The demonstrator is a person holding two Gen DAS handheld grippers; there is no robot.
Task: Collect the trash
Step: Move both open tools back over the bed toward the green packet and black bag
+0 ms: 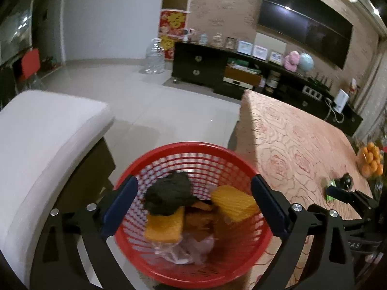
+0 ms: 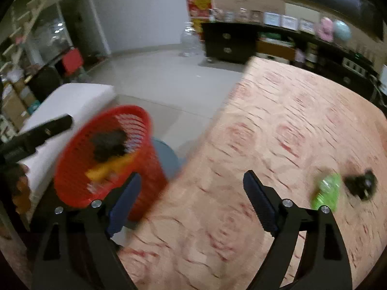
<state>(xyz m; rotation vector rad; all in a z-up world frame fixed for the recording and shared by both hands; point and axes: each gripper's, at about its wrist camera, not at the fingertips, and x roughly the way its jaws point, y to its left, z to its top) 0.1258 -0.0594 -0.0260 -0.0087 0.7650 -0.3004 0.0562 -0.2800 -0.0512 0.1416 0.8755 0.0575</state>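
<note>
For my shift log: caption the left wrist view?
Open left gripper over red basket holding black, yellow and orange trash.

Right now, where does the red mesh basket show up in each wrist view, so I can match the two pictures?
Left wrist view: the red mesh basket sits bottom centre, between that gripper's fingers, seen from above with trash inside.
Right wrist view: the basket is at left of centre, blurred, beside the table edge.
Shared landmark: the rose-patterned tablecloth, right of the basket in both.

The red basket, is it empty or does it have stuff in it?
It has stuff in it. The red basket holds a black crumpled lump, yellow pieces and clear plastic, piled well below its rim.
</note>
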